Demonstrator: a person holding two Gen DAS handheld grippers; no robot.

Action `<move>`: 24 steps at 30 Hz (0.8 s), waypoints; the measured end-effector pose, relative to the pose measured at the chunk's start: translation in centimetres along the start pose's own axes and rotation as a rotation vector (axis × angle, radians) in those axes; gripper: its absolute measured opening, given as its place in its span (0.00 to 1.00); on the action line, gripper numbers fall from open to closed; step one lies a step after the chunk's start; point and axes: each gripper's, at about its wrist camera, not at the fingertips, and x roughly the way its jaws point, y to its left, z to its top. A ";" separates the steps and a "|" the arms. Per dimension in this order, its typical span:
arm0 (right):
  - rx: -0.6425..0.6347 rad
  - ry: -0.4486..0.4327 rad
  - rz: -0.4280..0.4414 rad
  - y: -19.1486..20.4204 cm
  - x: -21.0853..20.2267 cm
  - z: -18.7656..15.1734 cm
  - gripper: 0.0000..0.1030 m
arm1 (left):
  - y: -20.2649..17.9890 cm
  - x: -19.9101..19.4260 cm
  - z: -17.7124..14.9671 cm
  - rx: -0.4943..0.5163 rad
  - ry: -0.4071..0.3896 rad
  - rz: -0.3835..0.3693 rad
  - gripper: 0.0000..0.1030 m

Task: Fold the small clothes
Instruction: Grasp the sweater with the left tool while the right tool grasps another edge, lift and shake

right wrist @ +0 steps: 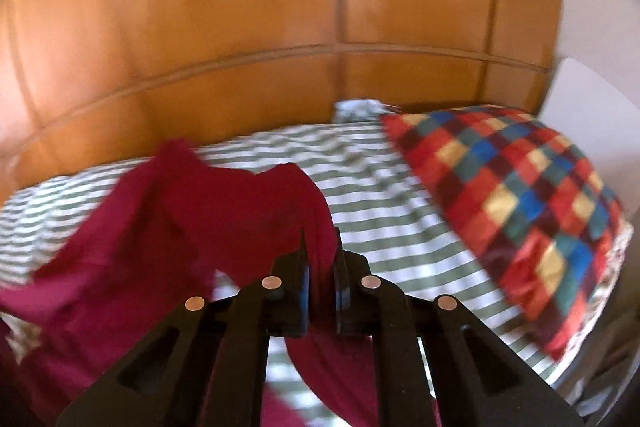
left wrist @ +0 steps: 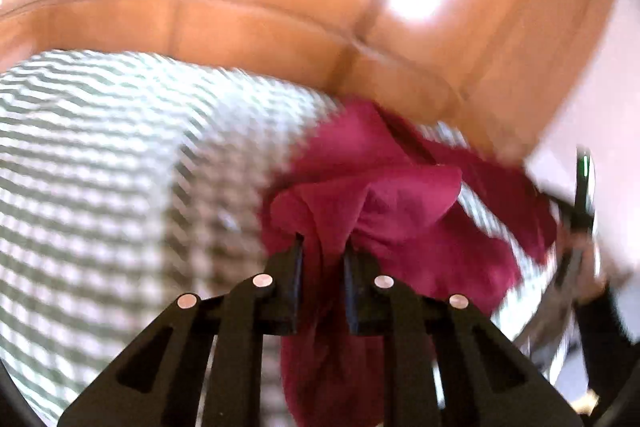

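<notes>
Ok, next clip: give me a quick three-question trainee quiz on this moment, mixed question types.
1. True or false: both the left gripper and the right gripper are shut on the dark red garment.
2. Multiple choice: what does the garment hang over? A) a bare wooden floor B) a green-and-white striped bed cover C) a glass table
3. Short answer: what lies on the bed to the right in the right wrist view?

Key: 1 true. 2 B. 3 a multicoloured checked pillow.
</notes>
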 end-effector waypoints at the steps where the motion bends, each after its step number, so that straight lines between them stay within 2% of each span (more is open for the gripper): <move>1: 0.005 0.015 -0.041 -1.1 1.3 0.6 0.08 | 0.7 0.0 1.1 -0.017 -0.022 0.024 0.15; 6: 0.040 0.089 -0.176 -4.5 6.9 2.6 0.08 | 5.4 1.5 6.9 -0.139 -0.086 0.177 0.15; 9: 0.066 0.136 -0.209 -5.4 9.7 2.9 0.08 | 8.3 2.9 9.6 -0.232 -0.096 0.305 0.15; 11: 0.068 0.163 -0.213 -5.5 11.4 3.1 0.10 | 10.2 3.7 11.4 -0.302 -0.096 0.387 0.22; 12: 0.069 0.172 -0.207 -5.4 11.8 3.1 0.29 | 10.9 4.2 12.2 -0.326 -0.098 0.407 0.27; 13: 0.074 0.181 -0.191 -5.3 12.0 3.2 0.62 | 11.3 4.3 12.8 -0.338 -0.114 0.435 0.33; 14: 0.081 0.178 -0.182 -5.1 11.7 3.2 0.75 | 11.3 4.1 13.2 -0.336 -0.132 0.472 0.41; 15: 0.090 0.160 -0.172 -5.2 11.2 3.2 0.81 | 11.1 3.7 13.4 -0.334 -0.141 0.497 0.59; 16: 0.087 0.134 -0.160 -5.2 10.2 3.0 0.81 | 10.8 3.4 13.3 -0.334 -0.156 0.493 0.67; 18: 0.065 0.129 -0.124 -5.0 9.0 2.6 0.81 | 10.3 2.5 12.5 -0.324 -0.169 0.452 0.67; 19: 0.052 0.136 -0.076 -4.9 8.0 2.0 0.81 | 10.0 2.5 12.0 -0.306 -0.157 0.425 0.67; 21: 0.045 0.168 0.030 -4.6 6.6 0.8 0.84 | 8.4 2.4 9.8 -0.247 -0.102 0.321 0.67; 23: 0.038 0.238 0.200 -3.8 4.8 -1.7 0.85 | 6.8 2.6 6.3 -0.182 -0.014 0.172 0.67; 24: 0.030 0.262 0.245 -3.5 4.4 -2.6 0.85 | 6.4 2.8 4.9 -0.168 0.022 0.124 0.67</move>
